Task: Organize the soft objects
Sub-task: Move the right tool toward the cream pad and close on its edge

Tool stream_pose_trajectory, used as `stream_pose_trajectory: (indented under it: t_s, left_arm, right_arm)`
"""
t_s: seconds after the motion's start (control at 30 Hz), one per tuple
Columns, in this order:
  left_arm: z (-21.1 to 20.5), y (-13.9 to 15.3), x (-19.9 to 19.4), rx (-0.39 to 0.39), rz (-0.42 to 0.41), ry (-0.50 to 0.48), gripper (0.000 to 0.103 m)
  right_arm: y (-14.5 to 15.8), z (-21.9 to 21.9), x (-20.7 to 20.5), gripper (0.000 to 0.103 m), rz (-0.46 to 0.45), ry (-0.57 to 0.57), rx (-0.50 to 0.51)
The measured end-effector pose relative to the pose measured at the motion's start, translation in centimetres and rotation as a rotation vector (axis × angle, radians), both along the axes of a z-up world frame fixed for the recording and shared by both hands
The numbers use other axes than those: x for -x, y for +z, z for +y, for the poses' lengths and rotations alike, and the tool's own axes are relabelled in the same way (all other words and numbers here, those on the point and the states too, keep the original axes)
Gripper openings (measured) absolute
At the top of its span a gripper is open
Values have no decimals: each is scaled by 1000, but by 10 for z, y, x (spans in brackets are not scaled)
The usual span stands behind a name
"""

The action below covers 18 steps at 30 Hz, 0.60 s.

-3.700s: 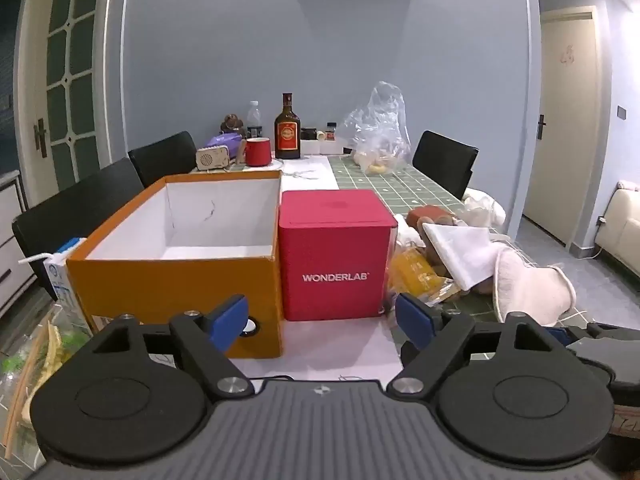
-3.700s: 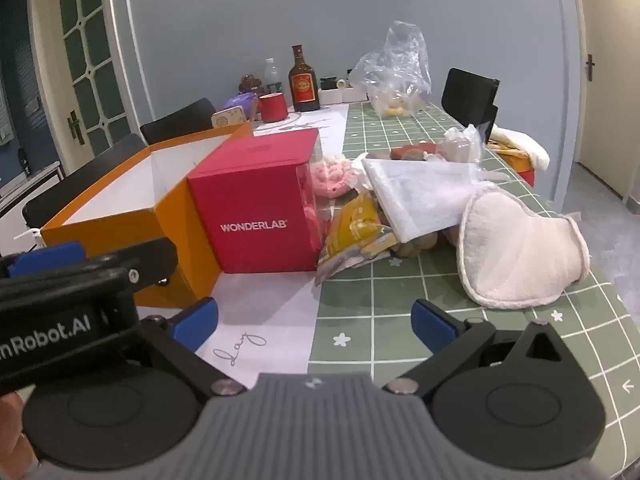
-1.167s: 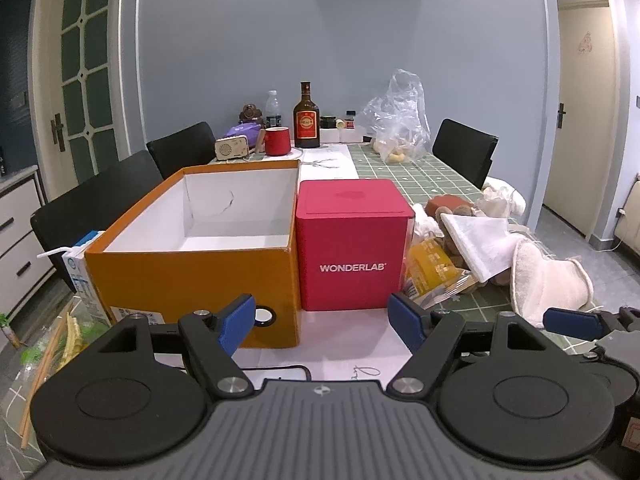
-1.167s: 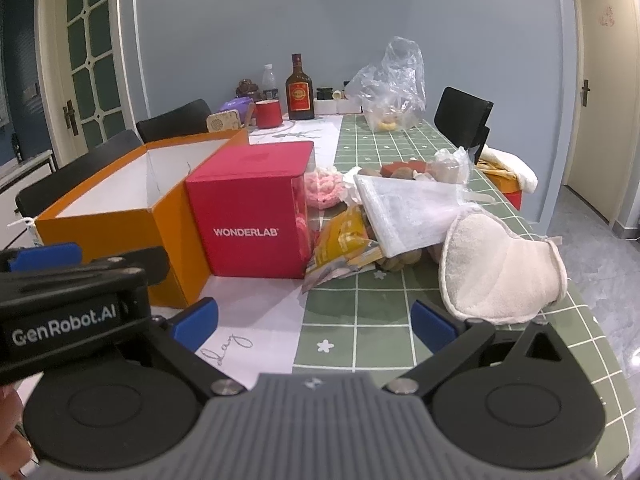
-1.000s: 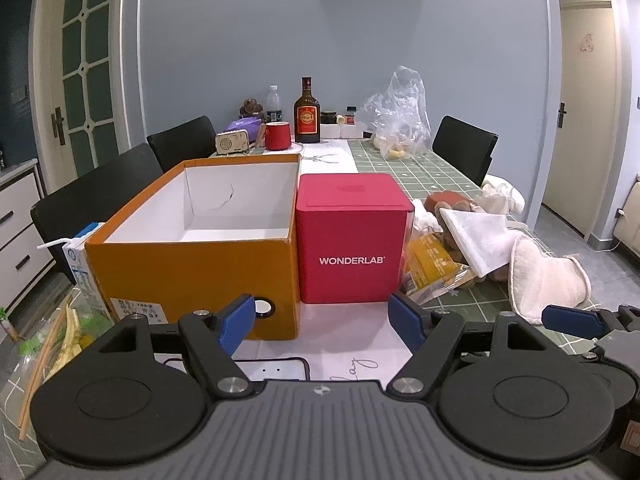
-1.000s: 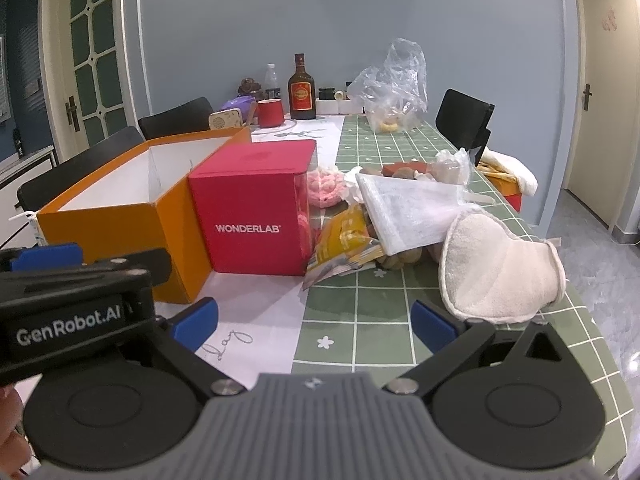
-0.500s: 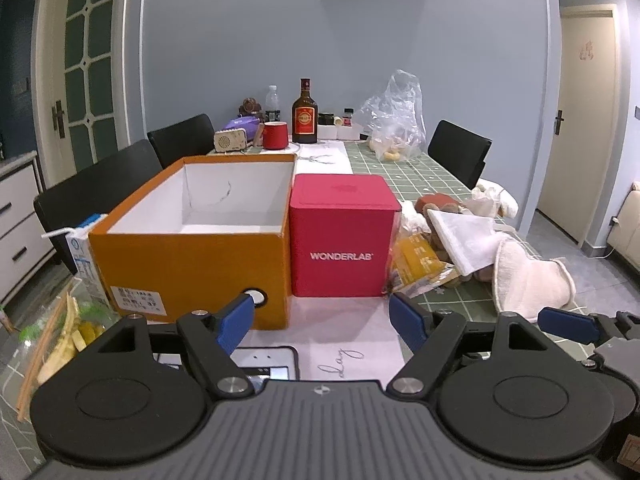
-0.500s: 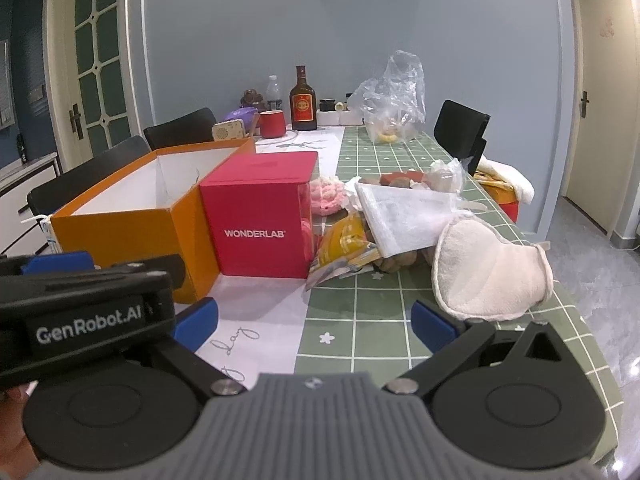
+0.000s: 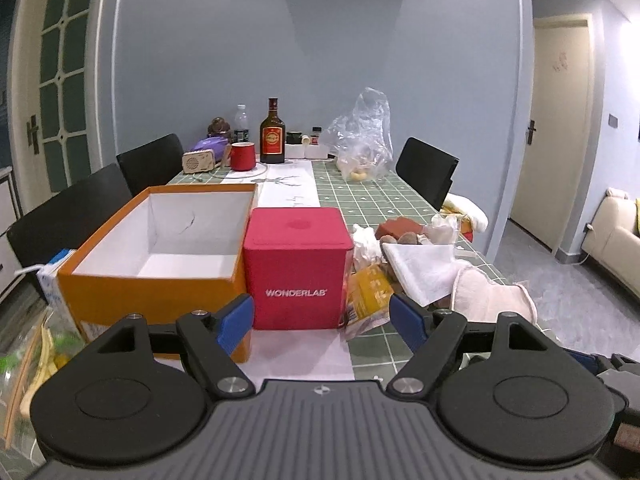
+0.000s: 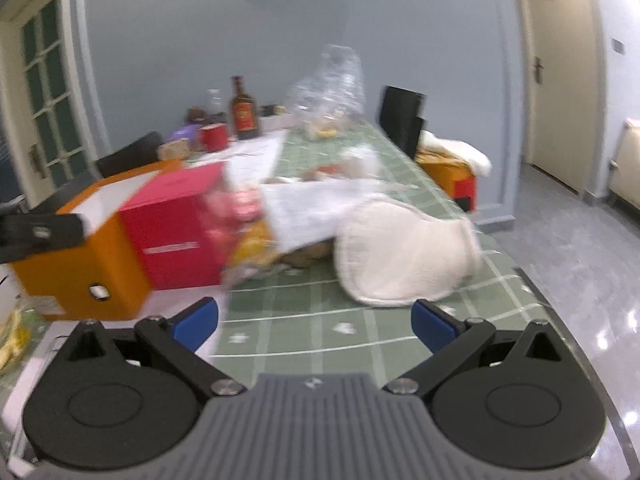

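- Left wrist view: the left gripper (image 9: 322, 318) is held with its jaws wide apart and nothing between them. Straight ahead of the jaws a red box (image 9: 298, 266) is seen, with an open orange box (image 9: 160, 256) ahead and to the left. The soft pile, a white cloth (image 9: 426, 270) over a cream mitt (image 9: 490, 294), lies ahead and to the right of the right jaw, on the green table (image 9: 372, 200).
- Right wrist view (blurred): the right gripper (image 10: 314, 324) is likewise held spread, gripping nothing. The cream mitt (image 10: 404, 256) is found ahead, slightly right of the jaw centre line, its long axis running roughly across the jaws.
- The right gripper is judged the nearer to the mitt; a forward reach is called for, and the orange box, left of the jaws, is presumably the destination.
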<state>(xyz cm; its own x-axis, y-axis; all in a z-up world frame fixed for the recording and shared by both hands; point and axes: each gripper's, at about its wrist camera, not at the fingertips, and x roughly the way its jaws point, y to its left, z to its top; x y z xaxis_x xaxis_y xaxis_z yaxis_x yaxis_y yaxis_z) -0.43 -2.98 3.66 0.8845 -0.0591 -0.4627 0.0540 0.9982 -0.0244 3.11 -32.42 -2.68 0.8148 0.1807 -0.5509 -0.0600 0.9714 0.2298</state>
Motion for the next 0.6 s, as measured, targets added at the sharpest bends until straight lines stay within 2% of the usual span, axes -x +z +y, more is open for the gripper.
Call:
stream_pose_trajectory:
  t_s: [0.07, 0.13, 0.23, 0.33, 0.5, 0.6]
  left_arm:
    - [-6, 0, -8, -6, 12, -23, 90]
    - [-15, 0, -18, -24, 34, -90, 91]
    - [-26, 0, -32, -49, 66, -187, 91]
    - [-34, -3, -42, -73, 65, -208, 91]
    - [-41, -11, -51, -143, 37, -212, 91]
    - [-44, -14, -51, -199, 7, -177, 91]
  right_arm:
    - [-7, -13, -11, 101, 33, -17, -61]
    - [-14, -21, -23, 101, 65, -38, -99]
    - [-23, -15, -41, 101, 79, -55, -29]
    - [-34, -7, -60, 101, 86, -58, 52]
    - [-54, -5, -95, 101, 136, -103, 71]
    - [-61, -1, -112, 101, 152, -123, 91]
